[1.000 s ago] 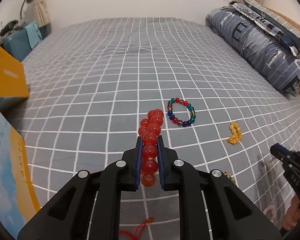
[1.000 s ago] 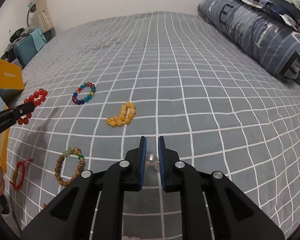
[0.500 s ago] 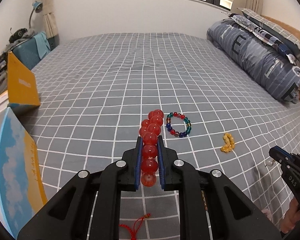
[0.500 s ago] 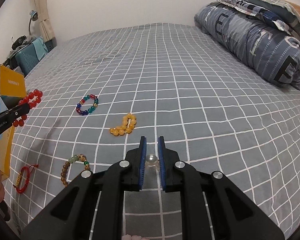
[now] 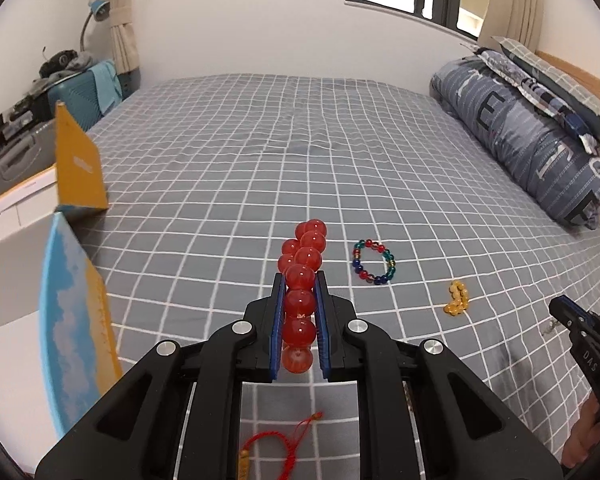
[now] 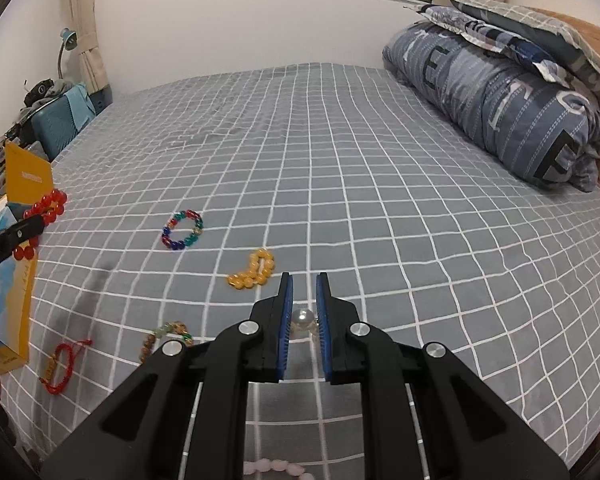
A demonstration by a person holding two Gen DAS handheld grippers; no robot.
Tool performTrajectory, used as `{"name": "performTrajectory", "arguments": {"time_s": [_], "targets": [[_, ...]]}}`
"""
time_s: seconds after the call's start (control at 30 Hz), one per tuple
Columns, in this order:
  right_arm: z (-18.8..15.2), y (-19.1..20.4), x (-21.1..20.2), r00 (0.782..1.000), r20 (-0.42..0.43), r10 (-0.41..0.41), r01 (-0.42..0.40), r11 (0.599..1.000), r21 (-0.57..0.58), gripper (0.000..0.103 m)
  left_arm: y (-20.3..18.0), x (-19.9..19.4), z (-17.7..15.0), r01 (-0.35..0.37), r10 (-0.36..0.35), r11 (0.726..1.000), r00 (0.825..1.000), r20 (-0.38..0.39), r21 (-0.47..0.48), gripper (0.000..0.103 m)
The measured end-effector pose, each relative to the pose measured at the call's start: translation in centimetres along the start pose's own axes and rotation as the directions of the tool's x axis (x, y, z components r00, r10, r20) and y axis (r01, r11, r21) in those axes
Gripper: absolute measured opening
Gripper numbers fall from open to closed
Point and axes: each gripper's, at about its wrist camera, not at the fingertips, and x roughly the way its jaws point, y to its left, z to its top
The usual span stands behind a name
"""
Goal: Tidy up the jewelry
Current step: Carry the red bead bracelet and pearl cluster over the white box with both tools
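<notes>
Gripping a red bead bracelet point(image 5: 300, 280) above the bed point(image 5: 260, 140), the left gripper point(image 5: 300, 280) is holding it clear, while the right gripper point(image 6: 303, 280) is pinching a pearl piece point(image 6: 302, 317) near the yellow bracelet point(image 6: 254, 270).

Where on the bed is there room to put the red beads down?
The bedspread is bare from the rainbow bracelet back to the wall and across to the rolled duvet. It's crowded near the front-left, around the yellow bracelet and red string bracelet.

Each wrist camera looks forward along its own fingers, above the bed point(image 5: 260, 140) and angled down toward the window wall. Both views share the multicolour bracelet point(image 5: 375, 262) and yellow beads point(image 6: 253, 270).
</notes>
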Motion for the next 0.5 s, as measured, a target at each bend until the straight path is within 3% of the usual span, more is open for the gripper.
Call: {"name": "performTrajectory", "arguments": {"time_s": [0.23, 0.5], "targets": [[1.4, 4.3, -2.8, 0.998, 0.049, 0.040, -0.038, 0.999, -0.035, 0.011, 3.8, -4.5, 0.9, -0.043, 0.044, 0.999, 0.998, 0.044, -0.023, 0.013], [3.3, 12.7, -6.4, 0.988, 0.095, 0.125, -0.115, 0.987, -0.108, 0.011, 11.2, -9.7, 0.8, -0.119, 0.125, 0.989, 0.990, 0.073, -0.085, 0.013]]}}
